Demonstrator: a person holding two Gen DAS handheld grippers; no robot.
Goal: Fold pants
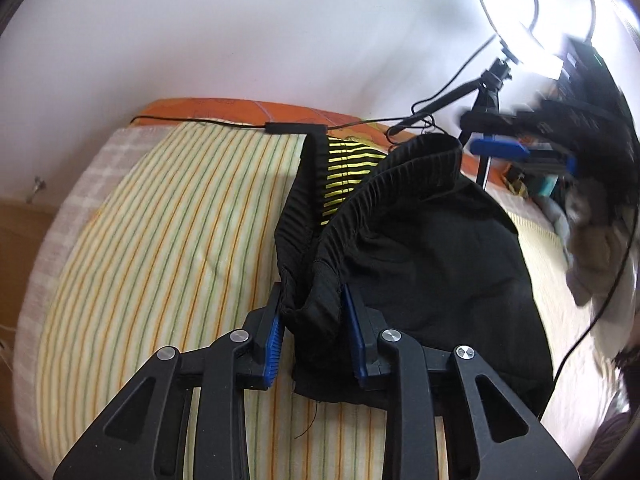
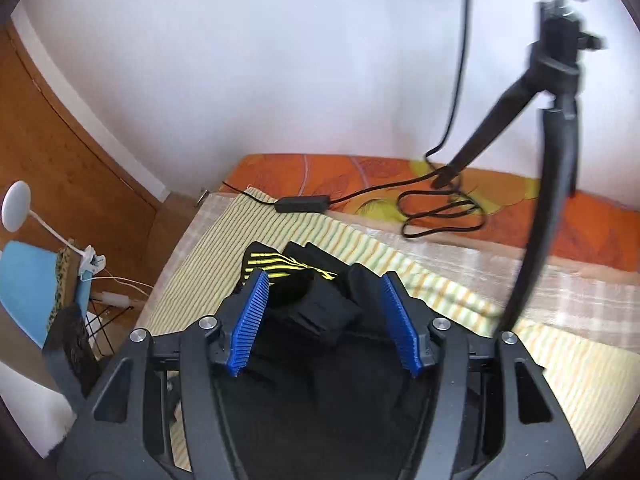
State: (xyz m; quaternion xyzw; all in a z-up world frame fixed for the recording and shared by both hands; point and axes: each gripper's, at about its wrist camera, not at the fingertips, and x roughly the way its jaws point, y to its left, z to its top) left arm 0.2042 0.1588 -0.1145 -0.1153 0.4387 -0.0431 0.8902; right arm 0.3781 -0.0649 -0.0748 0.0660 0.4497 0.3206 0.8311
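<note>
I have the pants (image 1: 420,248) lying bunched on the striped sheet (image 1: 160,220), waistband toward the far side, near the orange bedspread (image 2: 320,172). My left gripper (image 1: 314,332) is clamped on a thick wad of black cloth at the near end, both blue pads pressing it. My right gripper (image 2: 324,316) stands apart over the pants; cloth lies between the pads, but they don't press it. I judge the fold barely begun: the garment is still heaped and the waistband gapes open, showing yellow stripes inside. I can't make out the legs; black folds blur together, and the tripod (image 2: 556,120) crosses the right view.
</note>
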